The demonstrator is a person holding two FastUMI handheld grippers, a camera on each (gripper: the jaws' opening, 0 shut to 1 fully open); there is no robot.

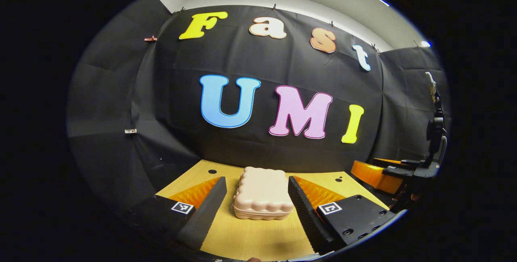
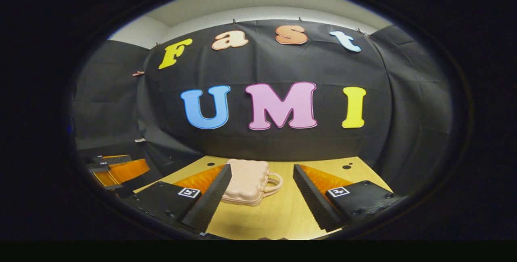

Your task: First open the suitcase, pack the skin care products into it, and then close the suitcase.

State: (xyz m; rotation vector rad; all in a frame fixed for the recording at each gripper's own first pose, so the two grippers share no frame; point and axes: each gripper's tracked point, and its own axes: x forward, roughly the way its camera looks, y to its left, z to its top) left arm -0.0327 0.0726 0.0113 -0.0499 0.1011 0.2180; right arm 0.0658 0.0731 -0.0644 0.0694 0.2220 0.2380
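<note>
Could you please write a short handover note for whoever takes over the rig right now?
Left gripper: jaws open, holding nothing, facing the suitcase.
Right gripper: jaws open, holding nothing, the suitcase's handle ahead.
Suitcase: closed, flat on the wooden table, apart from both grippers.
Done: nothing yet.
Left: open the suitcase, pack the skin care products, close it.

left gripper agape, right gripper agape
</note>
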